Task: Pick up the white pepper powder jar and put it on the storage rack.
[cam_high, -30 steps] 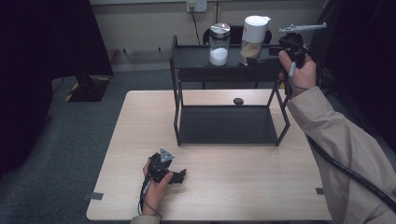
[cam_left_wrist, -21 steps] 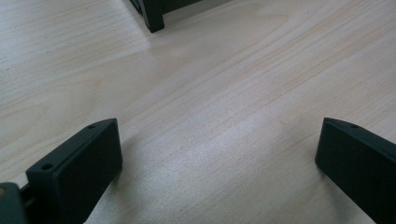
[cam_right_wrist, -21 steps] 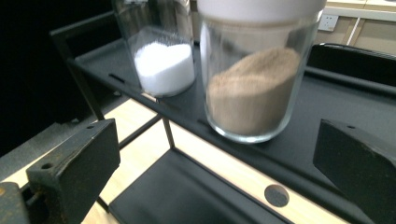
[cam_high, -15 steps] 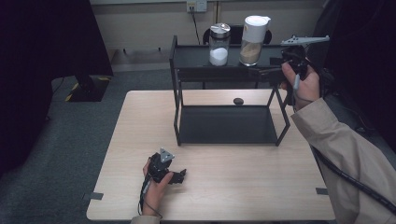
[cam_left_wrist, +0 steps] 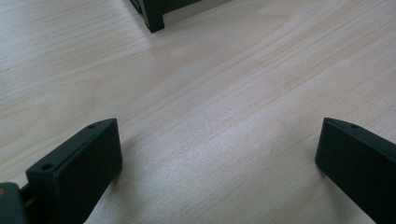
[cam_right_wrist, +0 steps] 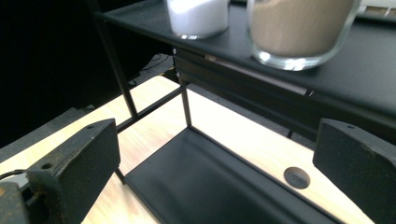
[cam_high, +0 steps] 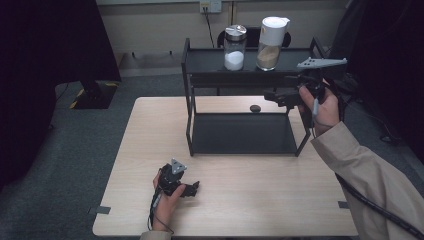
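Both jaws of the right gripper [cam_high: 274,95] stood wide apart and empty. It had dropped from beside the brown-filled jar [cam_high: 270,44] to just below the top shelf [cam_high: 210,64] of the rack, at its right end. That jar remained beside the white-filled jar [cam_high: 234,48]. Near the table [cam_high: 140,165] edge, the left gripper [cam_high: 194,187] stayed put, its jaws also spread.

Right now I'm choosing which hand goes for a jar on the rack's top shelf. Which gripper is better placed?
Right. The right gripper is raised at the rack, jaws open, just below the brown-filled jar. The left gripper lies open on the table, far from the shelf.
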Available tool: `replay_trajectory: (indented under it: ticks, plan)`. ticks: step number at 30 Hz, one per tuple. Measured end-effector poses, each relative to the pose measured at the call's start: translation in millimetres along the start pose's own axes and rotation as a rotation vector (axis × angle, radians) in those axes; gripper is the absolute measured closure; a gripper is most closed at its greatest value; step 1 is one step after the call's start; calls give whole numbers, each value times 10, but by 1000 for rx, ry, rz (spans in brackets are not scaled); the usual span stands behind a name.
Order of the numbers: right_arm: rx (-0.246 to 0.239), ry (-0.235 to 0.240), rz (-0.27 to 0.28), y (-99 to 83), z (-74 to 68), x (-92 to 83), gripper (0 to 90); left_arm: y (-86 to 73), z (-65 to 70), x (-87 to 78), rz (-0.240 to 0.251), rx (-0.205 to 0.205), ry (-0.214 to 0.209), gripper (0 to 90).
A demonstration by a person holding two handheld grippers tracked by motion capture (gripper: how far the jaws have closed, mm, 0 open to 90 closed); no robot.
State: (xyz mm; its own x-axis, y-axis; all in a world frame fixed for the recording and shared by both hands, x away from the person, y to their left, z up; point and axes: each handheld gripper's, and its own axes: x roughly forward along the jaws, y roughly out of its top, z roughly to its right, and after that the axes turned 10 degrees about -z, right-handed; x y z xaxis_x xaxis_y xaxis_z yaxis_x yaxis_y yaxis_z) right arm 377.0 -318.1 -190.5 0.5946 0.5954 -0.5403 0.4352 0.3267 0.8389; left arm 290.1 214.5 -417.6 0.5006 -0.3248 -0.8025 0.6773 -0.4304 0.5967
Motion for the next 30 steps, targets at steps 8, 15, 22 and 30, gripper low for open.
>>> replay_trajectory:
  ticks: [8, 15, 22, 30]
  plan:
    - [3, 40, -13, -239, 0, 134, 0, 0, -1, 0, 0, 1, 0, 0]
    - [14, 84, -23, -470, -1, 288, 0, 0, -1, 0, 0, 1, 0, 0]
    - [23, 126, -41, -701, -3, 434, 0, 1, -1, -1, -1, 2, 0, 0]
    - [29, 156, -73, -991, -7, 598, 0, 1, -1, -1, -1, 2, 0, 0]
